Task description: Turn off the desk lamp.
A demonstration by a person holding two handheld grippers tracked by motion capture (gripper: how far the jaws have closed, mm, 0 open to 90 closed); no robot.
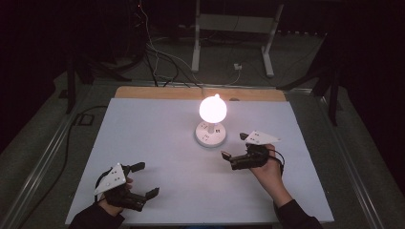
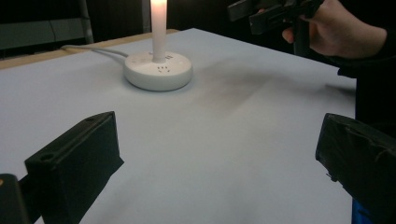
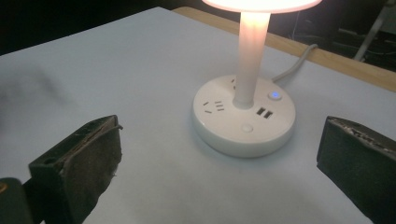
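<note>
**Right gripper held open just short of a lit lamp base**

The right hand-held black two-jaw gripper [image 1: 232, 158] is held just above the pale blue-white table cover [image 1: 157, 143], its jaws spread wide and nothing grasped between them. Directly ahead of its jaws, near but not touched, a round white plastic socket base [image 3: 244, 116] is seen, from which a slim white stem [image 3: 250, 56] rises to a glowing white globe lamp [image 1: 213, 109]. On the top of the base, on the side nearest the gripper, a small round white push button [image 3: 247, 128] is placed; beside it are two USB slots and a blue indicator light [image 3: 275, 95]. The gripper is judged to be aimed at that button side, presumably so the lamp can be switched. A white cable [image 3: 294, 65] is led away from the far side of the base, toward the wooden table edge [image 3: 327, 58].

The left hand-held black gripper [image 1: 143, 180] is kept well back from the base and off to the other gripper's side, low over the cover, jaws likewise spread apart and empty. It appears to be parked out of the way, since the work looks like a one-handed job.
</note>
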